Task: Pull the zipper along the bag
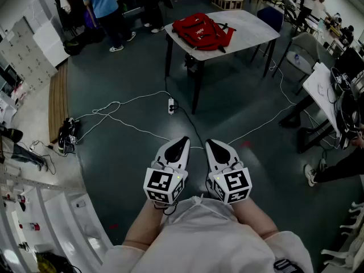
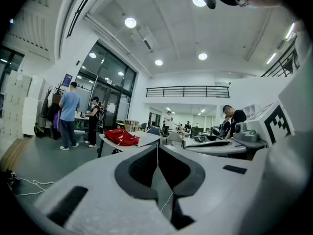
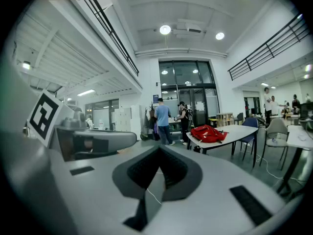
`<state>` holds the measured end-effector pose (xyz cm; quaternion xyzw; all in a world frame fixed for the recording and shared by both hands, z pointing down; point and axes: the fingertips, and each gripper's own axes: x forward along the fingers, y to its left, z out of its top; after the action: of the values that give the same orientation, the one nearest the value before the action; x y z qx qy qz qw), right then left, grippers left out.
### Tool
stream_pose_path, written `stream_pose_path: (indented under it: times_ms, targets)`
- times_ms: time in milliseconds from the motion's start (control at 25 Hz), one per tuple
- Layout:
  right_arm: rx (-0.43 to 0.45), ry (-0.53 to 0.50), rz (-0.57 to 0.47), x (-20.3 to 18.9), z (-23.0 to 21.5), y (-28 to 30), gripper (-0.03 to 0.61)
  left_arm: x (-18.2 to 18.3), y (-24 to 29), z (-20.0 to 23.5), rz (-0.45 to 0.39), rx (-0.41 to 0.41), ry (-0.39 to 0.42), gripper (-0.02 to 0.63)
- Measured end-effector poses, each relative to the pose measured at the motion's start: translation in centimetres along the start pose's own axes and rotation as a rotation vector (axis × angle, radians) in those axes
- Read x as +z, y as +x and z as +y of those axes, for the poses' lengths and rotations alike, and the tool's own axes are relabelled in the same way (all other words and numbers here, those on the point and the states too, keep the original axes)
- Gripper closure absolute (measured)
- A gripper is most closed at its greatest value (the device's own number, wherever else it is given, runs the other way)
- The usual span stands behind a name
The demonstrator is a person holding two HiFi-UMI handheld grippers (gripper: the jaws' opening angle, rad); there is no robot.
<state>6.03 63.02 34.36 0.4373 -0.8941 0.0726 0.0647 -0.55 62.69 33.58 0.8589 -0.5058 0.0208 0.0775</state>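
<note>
A red bag (image 1: 202,32) lies on a pale table (image 1: 250,30) across the room, well beyond both grippers. My left gripper (image 1: 182,141) and right gripper (image 1: 211,144) are held side by side close to my body, over the dark floor, and point toward the table. In the left gripper view the bag (image 2: 121,137) is small and distant beyond the left gripper (image 2: 157,149), whose jaws meet with nothing between them. The right gripper (image 3: 159,151) is likewise shut and empty, with the bag (image 3: 208,133) far ahead on the table (image 3: 242,132).
White cables and a power strip (image 1: 170,105) trail over the floor between me and the table. Two people (image 1: 102,4) stand at a bench at the back left. A blue chair (image 1: 272,17) stands behind the table. A desk (image 1: 321,84) and a seated person's shoe (image 1: 310,175) are on the right.
</note>
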Motion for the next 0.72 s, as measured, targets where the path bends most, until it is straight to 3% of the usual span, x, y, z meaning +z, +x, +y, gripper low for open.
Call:
stream_pose_path:
  times_ms: [400,720]
  targets:
    - [0.000,0.007,0.017,-0.6,0.6,0.6,0.552,-0.6,-0.3,0.8,0.013,0.006,-0.011,0.591]
    - [-0.011,0.104,0.063,-2.7,-0.3,1.5,0.552,-2.5,0.1,1.6,0.056,0.024,-0.046,0.591]
